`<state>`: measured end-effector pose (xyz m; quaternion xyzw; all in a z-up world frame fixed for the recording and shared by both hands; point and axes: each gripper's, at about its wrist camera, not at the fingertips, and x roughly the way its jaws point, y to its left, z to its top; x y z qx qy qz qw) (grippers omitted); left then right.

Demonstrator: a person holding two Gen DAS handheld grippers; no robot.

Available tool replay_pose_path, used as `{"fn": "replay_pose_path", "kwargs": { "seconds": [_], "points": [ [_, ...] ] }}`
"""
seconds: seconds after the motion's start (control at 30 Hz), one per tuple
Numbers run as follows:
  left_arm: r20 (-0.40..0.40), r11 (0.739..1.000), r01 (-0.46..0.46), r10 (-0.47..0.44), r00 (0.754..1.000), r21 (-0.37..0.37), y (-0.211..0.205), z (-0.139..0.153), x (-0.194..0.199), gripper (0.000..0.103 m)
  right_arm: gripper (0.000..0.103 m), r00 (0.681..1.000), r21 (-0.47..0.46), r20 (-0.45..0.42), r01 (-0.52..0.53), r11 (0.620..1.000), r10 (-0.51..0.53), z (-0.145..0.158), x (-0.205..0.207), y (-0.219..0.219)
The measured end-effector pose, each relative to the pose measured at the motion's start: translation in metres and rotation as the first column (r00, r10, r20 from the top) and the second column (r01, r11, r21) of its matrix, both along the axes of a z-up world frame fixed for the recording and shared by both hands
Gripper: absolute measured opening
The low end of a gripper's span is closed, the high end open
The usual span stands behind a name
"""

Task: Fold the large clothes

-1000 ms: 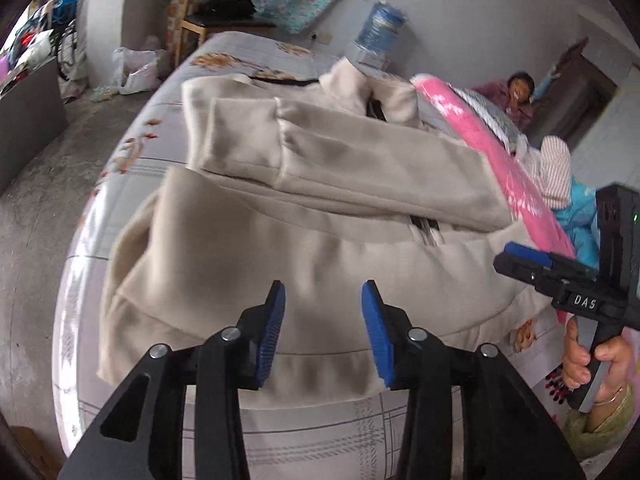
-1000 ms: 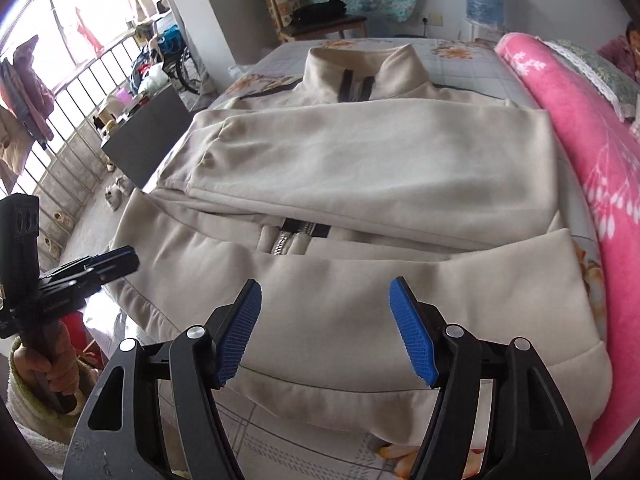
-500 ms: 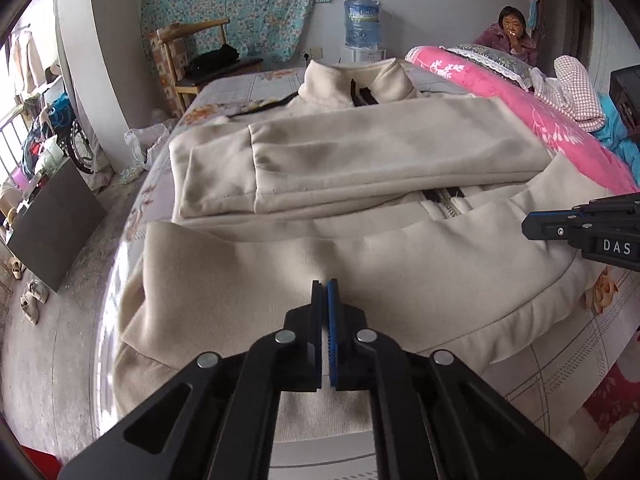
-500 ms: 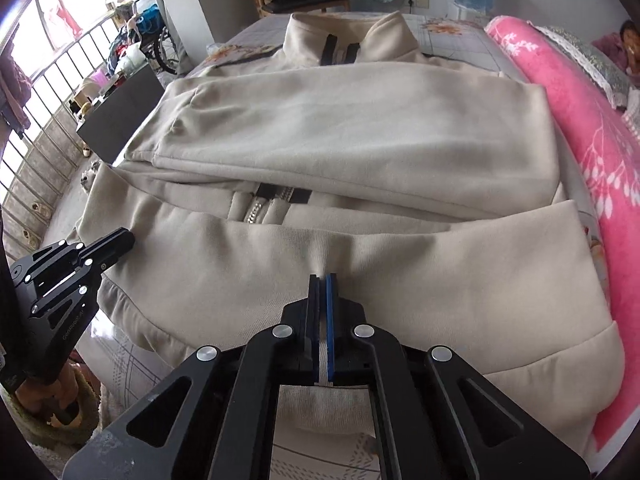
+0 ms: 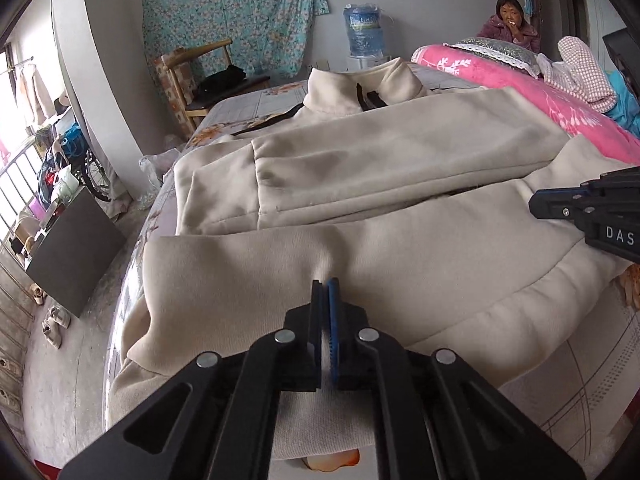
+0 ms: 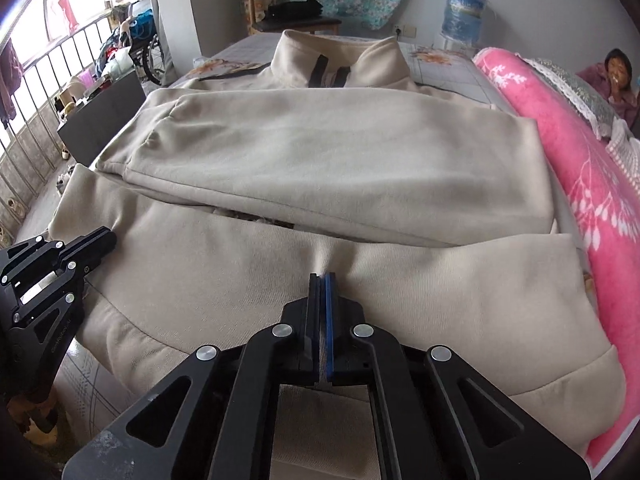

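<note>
A large cream zip-up jacket (image 5: 400, 152) lies on the bed, collar at the far end, both sleeves folded across its chest; it also shows in the right wrist view (image 6: 340, 160). My left gripper (image 5: 325, 286) is shut on the jacket's near hem at its left side, pinching up a small ridge of cloth. My right gripper (image 6: 321, 280) is shut on the same hem further right, also pinching a ridge. The right gripper shows at the right edge of the left wrist view (image 5: 536, 202), and the left gripper at the left edge of the right wrist view (image 6: 108, 236).
A rolled pink blanket (image 6: 592, 168) lies along the right of the bed (image 5: 580, 380). A person (image 5: 510, 16) sits behind it. A wooden chair (image 5: 192, 80) and a water bottle (image 5: 364, 30) stand beyond the far end. The bed's left edge drops to a concrete floor (image 5: 60, 380).
Both grippers went from open above the hem to shut on it. Since half a second ago both have moved forward, carrying the hem up toward the folded sleeves.
</note>
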<state>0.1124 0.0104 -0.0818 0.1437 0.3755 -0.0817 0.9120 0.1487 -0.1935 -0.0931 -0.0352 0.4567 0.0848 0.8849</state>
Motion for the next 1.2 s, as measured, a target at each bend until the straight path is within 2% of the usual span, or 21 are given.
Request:
{"fn": "replay_pose_path", "kwargs": {
  "seconds": [0.13, 0.27, 0.4, 0.43, 0.5, 0.53, 0.57, 0.63, 0.67, 0.7, 0.73, 0.93, 1.03, 1.13, 1.2],
  "points": [
    [-0.005, 1.000, -0.003, 0.003, 1.000, -0.013, 0.002, 0.000, 0.001, 0.003, 0.015, 1.000, 0.043, 0.019, -0.002, 0.999, 0.002, 0.018, -0.007, -0.007],
    [-0.003, 1.000, 0.000, 0.000, 1.000, -0.011, 0.002, -0.001, 0.000, 0.003, 0.021, 0.993, 0.134, 0.063, -0.105, 0.985, 0.097, 0.037, -0.015, 0.003],
    [-0.015, 1.000, 0.002, -0.002, 1.000, -0.031, 0.004, 0.000, 0.001, 0.005, 0.021, 0.983, 0.153, 0.009, -0.184, 0.971, 0.185, 0.019, -0.004, 0.030],
    [-0.025, 0.999, 0.005, -0.006, 1.000, -0.050, 0.008, 0.002, 0.002, 0.006, 0.020, 0.983, 0.133, -0.038, -0.175, 0.976, 0.181, 0.007, 0.003, 0.035],
    [-0.036, 0.994, 0.005, -0.009, 0.999, -0.108, 0.019, 0.009, 0.002, 0.007, 0.020, 0.985, 0.129, -0.031, -0.167, 0.977, 0.172, 0.001, 0.006, 0.038],
    [-0.028, 0.992, -0.007, 0.004, 1.000, -0.126, 0.026, 0.014, 0.001, 0.006, 0.020, 0.984, 0.128, -0.037, -0.167, 0.978, 0.173, 0.001, 0.006, 0.039],
    [-0.014, 0.993, -0.040, 0.038, 0.999, -0.107, 0.033, 0.016, 0.001, 0.006, 0.020, 0.985, 0.132, -0.043, -0.162, 0.978, 0.169, 0.001, 0.007, 0.038],
    [-0.039, 0.993, -0.099, 0.096, 0.995, -0.068, 0.052, 0.010, 0.006, 0.006, 0.020, 0.984, 0.135, -0.040, -0.166, 0.977, 0.173, 0.000, 0.007, 0.038],
    [-0.067, 0.987, -0.138, 0.133, 0.989, -0.078, 0.067, 0.005, 0.009, 0.006, 0.020, 0.984, 0.138, -0.040, -0.166, 0.976, 0.173, -0.001, 0.006, 0.037],
    [-0.077, 0.979, -0.151, 0.141, 0.987, -0.139, 0.084, 0.004, 0.009, 0.006, 0.020, 0.984, 0.143, -0.042, -0.164, 0.976, 0.172, -0.001, 0.006, 0.036],
    [-0.088, 0.971, -0.180, 0.167, 0.982, -0.157, 0.096, 0.005, 0.009, 0.006, 0.020, 0.985, 0.144, -0.042, -0.162, 0.976, 0.170, -0.001, 0.007, 0.036],
    [-0.059, 0.951, -0.269, 0.262, 0.963, -0.154, 0.134, 0.016, -0.001, 0.003, 0.020, 0.986, 0.148, -0.035, -0.159, 0.976, 0.166, 0.000, 0.005, 0.034],
    [-0.053, 0.935, -0.255, 0.249, 0.967, -0.247, 0.144, 0.026, -0.007, 0.003, 0.020, 0.985, 0.145, -0.034, -0.160, 0.976, 0.167, 0.000, 0.005, 0.034],
    [-0.019, 0.941, -0.166, 0.168, 0.986, -0.295, 0.130, 0.040, -0.010, 0.003, 0.020, 0.985, 0.143, -0.035, -0.160, 0.977, 0.167, 0.001, 0.004, 0.034],
    [-0.035, 0.935, -0.104, 0.099, 0.995, -0.339, 0.112, 0.043, -0.004, 0.003, 0.020, 0.985, 0.146, -0.035, -0.160, 0.976, 0.167, 0.001, 0.004, 0.034]
  ]
}}
